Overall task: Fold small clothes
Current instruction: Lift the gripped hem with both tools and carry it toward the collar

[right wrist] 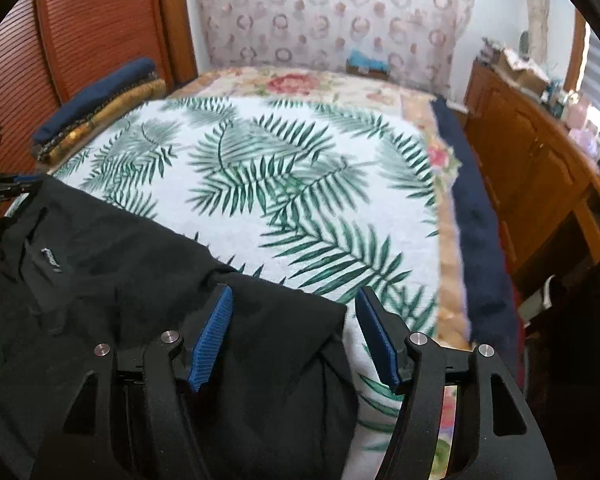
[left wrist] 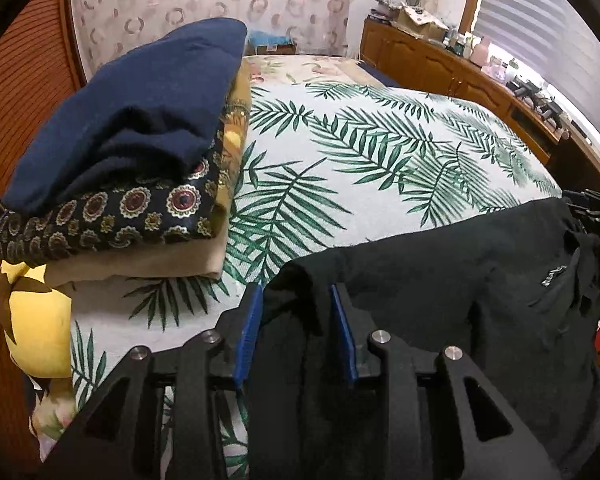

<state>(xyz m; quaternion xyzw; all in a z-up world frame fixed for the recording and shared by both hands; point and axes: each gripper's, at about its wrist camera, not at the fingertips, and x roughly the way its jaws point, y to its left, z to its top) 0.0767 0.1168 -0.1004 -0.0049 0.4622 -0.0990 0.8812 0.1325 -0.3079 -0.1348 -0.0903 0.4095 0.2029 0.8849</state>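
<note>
Four or so folded garments stacked already (left wrist: 132,152) at the far left edge of the bed (left wrist: 380,148), navy on top, patterned and tan beneath (exact count hard to read). Black garment (left wrist: 440,280) lying on the near edge of the palm-leaf cover, collar and small label showing, not yet folded. Left gripper (left wrist: 296,328) partly spread, cloth bunched between the blue pads (left wrist: 248,332) but apparently not pinched. Right gripper (right wrist: 296,336) spread wider, straddling the garment's other corner, right pad over bare cover. Probably just laid down; smoothing and folding left.
</note>
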